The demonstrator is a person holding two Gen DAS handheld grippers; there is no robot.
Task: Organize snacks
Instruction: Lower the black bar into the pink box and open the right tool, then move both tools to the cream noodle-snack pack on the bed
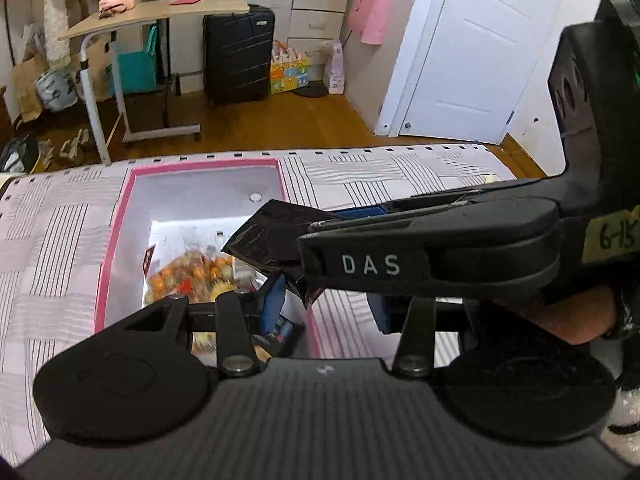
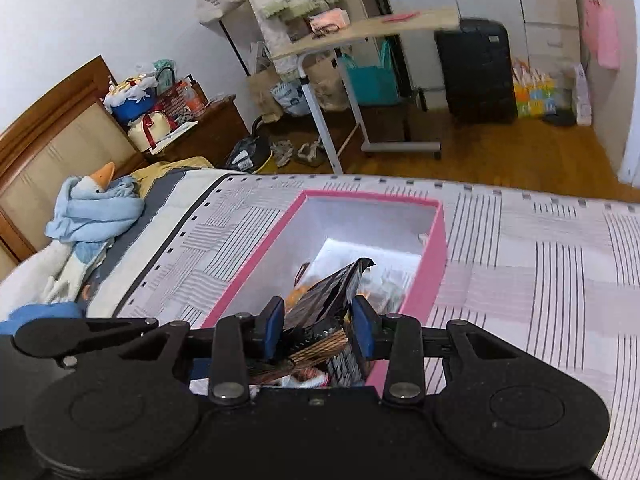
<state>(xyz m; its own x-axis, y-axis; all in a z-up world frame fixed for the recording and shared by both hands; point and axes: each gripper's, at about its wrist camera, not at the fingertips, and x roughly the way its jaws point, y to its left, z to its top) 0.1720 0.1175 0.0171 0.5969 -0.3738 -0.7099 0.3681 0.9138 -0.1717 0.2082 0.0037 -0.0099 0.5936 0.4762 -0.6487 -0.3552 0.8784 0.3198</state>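
Observation:
A pink-rimmed box (image 1: 120, 216) (image 2: 256, 256) lies open on the striped bedsheet (image 1: 52, 240). Inside it are a bag of orange snacks (image 1: 192, 276) and other packets at the near end. My right gripper (image 2: 319, 328) is shut on a black snack packet (image 2: 328, 292), held upright over the box's near end. In the left wrist view that gripper (image 1: 308, 236) reaches in from the right with the black packet (image 1: 272, 236) in its tips. My left gripper (image 1: 326, 308) sits just below it, pads apart. The packet's lower corner hangs between the pads, and sheet shows through the gap.
A hand (image 1: 572, 316) holds the right gripper. A stuffed goose wrapped in a blue towel (image 2: 96, 200) lies at the head of the bed. Beyond the bed's far edge stand a rolling side table (image 1: 160, 12), a black suitcase (image 1: 238, 56) and a white door (image 1: 480, 48).

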